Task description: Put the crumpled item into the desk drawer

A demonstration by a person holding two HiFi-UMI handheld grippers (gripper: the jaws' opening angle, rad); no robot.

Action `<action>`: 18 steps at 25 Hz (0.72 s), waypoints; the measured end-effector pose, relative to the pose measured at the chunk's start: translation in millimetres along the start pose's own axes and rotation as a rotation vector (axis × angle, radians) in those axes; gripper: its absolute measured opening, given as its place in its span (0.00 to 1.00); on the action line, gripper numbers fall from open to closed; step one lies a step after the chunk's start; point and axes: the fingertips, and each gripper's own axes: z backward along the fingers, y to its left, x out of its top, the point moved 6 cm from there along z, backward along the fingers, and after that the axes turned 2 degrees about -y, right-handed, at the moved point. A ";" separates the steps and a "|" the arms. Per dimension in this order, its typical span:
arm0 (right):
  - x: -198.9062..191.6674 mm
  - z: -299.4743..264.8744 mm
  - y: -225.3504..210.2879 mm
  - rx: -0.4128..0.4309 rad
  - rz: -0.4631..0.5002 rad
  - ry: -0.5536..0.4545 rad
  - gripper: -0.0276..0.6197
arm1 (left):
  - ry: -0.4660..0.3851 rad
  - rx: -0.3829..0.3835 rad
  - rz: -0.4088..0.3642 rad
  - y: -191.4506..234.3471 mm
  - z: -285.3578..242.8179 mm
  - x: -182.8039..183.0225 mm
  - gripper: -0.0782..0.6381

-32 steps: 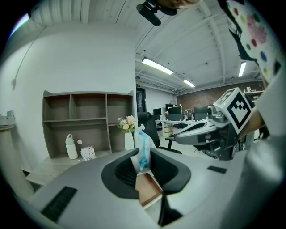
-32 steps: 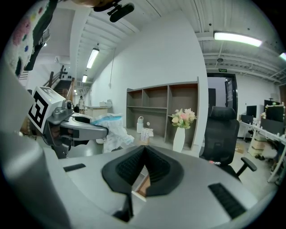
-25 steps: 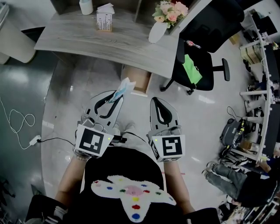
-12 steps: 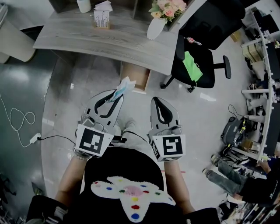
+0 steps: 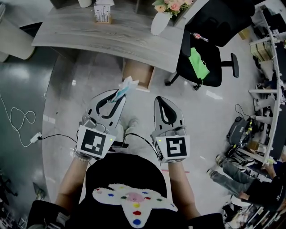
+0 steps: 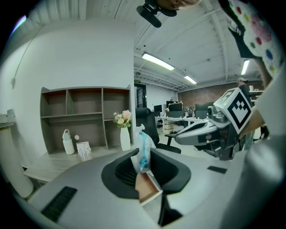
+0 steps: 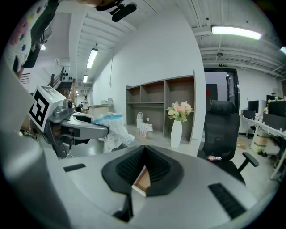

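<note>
My left gripper (image 5: 121,93) is shut on the crumpled white-and-blue item (image 5: 127,84), which sticks out past its tips. In the left gripper view the item (image 6: 143,147) stands upright between the jaws of the left gripper (image 6: 143,155). The desk drawer (image 5: 139,75) hangs open under the grey desk (image 5: 111,38), just beyond the item; its wooden inside (image 6: 146,188) shows through the jaw gap. My right gripper (image 5: 161,99) is beside the left one, shut with nothing in it. Through the jaws of the right gripper (image 7: 144,149) the drawer (image 7: 142,179) shows too, with the item (image 7: 115,127) off to the left.
A black office chair (image 5: 201,53) with a green thing on its seat stands right of the drawer. A white vase of flowers (image 5: 161,21) and a small box (image 5: 102,11) sit on the desk. A cable (image 5: 22,125) lies on the floor at left. A person's legs (image 5: 232,178) are at right.
The desk and drawer have slid a little upward in the head view. Both grippers keep their pose, and the left one still holds the item.
</note>
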 end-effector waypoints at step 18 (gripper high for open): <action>-60.0 -31.4 -7.7 0.038 -0.009 0.074 0.05 | 0.082 -0.010 0.027 -7.5 -16.6 -56.2 0.21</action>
